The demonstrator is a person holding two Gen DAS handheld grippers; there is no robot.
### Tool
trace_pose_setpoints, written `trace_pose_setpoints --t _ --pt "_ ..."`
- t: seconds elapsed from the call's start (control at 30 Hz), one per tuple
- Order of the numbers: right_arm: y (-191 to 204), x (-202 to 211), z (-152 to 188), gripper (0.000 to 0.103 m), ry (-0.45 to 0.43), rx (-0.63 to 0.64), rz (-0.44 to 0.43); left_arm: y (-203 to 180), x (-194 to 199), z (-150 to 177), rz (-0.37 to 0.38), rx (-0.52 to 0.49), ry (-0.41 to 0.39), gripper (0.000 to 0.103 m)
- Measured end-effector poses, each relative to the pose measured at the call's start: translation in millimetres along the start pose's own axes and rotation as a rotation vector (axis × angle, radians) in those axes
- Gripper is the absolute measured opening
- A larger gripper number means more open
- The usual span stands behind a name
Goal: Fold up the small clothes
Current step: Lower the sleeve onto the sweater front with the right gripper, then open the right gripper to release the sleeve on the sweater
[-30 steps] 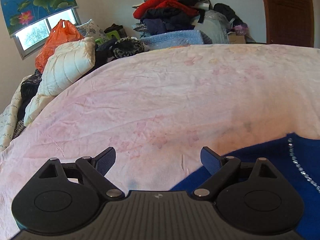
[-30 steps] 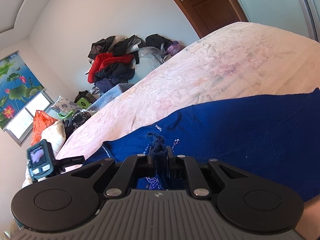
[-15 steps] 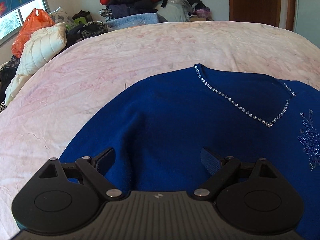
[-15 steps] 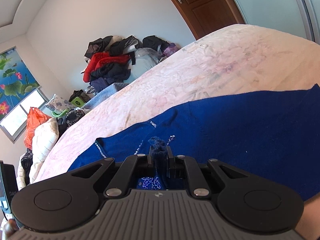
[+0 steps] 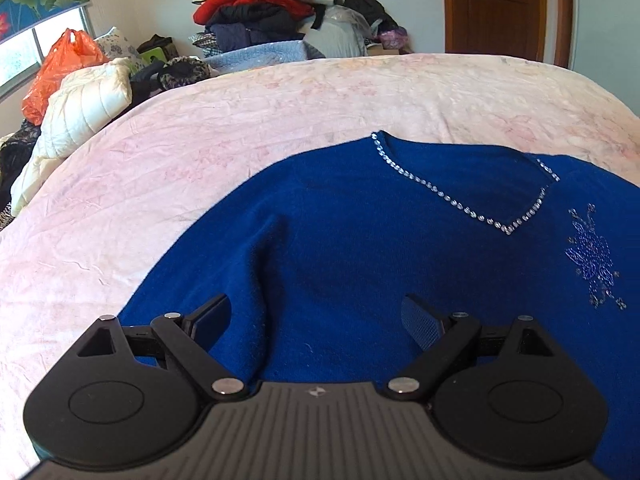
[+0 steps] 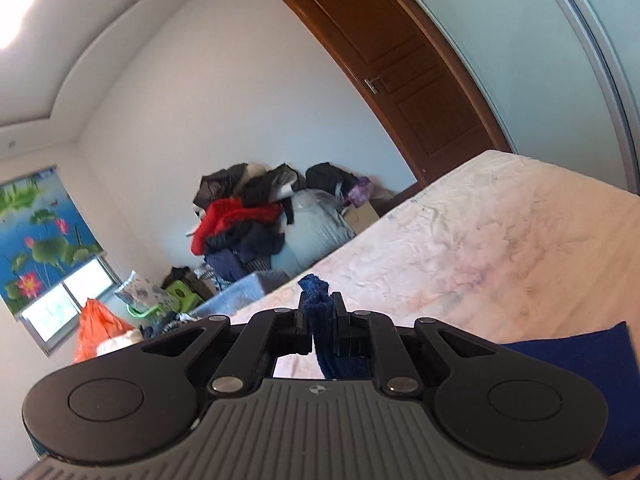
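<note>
A blue sweater (image 5: 360, 240) with a rhinestone V-neck and a beaded flower lies spread on the pink bedspread (image 5: 200, 152). My left gripper (image 5: 316, 314) is open and hovers just over the sweater's left part, near a ridge in the fabric. My right gripper (image 6: 322, 320) is shut on a bunched edge of the blue sweater (image 6: 320, 312) and holds it raised, tilted up toward the wall. More of the sweater (image 6: 592, 364) shows at the lower right of the right wrist view.
A pile of clothes (image 5: 260, 12) and a light blue blanket stand beyond the bed's far edge. A white quilted pillow (image 5: 80, 112) and an orange bag (image 5: 60, 68) lie at the left. A brown door (image 5: 500, 8) is at the back right.
My left gripper has swung right from bare bedspread to over the sweater. My right gripper has lifted and tilted upward with the sweater edge pinched in it.
</note>
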State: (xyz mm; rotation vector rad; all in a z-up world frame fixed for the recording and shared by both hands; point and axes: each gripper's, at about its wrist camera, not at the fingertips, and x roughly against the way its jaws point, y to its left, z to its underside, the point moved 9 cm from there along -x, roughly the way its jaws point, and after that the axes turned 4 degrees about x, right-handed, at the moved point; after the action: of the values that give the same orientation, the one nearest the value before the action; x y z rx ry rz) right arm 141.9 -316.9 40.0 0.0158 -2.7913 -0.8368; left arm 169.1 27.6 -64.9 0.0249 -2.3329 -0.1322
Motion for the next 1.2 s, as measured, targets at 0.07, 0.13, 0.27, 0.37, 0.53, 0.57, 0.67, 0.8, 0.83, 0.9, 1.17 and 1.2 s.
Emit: trace_pose_setpoints --t 0.07,0.13,0.27,0.37,0.53,0.57,0.67,0.8,0.83,0.9,1.17,1.2 --pt "3 -12 21 0.015 0.055 -0.008 -0.011 -2 -3 4 -0.005 -0.002 0.010 0.093" --pt "8 -24 47 0.015 0.105 -0.024 -0.022 -2 -5 8 -0.009 -0.001 0.018 0.093" --pt "19 -45 85 0.015 0.186 -0.025 -0.035 1 -8 15 -0.008 0.011 0.039 0.093" --pt "29 -58 100 0.015 0.223 0.003 -0.035 4 -7 16 -0.015 0.013 0.041 0.093" --pt "48 -74 106 0.015 0.226 0.092 -0.014 8 -6 15 -0.014 0.017 0.042 0.093" --pt "52 -77 107 0.015 0.226 0.106 -0.016 8 -5 15 -0.016 0.016 0.042 0.093" --pt "62 -84 110 0.015 0.237 0.144 -0.025 11 -5 16 -0.023 0.017 0.046 0.093" --pt "78 -92 119 0.015 0.259 0.172 -0.045 16 -4 17 -0.028 0.021 0.052 0.093" --pt "81 -94 122 0.015 0.265 0.175 -0.050 17 -3 18 -0.030 0.018 0.056 0.093" --pt "87 -97 127 0.015 0.276 0.187 -0.058 19 -2 17 -0.030 0.014 0.060 0.093" --pt "115 -108 151 0.015 0.319 0.212 -0.095 29 6 15 -0.011 0.046 0.051 0.093" --pt "117 -110 153 0.015 0.325 0.217 -0.097 31 7 15 -0.016 0.045 0.046 0.093"
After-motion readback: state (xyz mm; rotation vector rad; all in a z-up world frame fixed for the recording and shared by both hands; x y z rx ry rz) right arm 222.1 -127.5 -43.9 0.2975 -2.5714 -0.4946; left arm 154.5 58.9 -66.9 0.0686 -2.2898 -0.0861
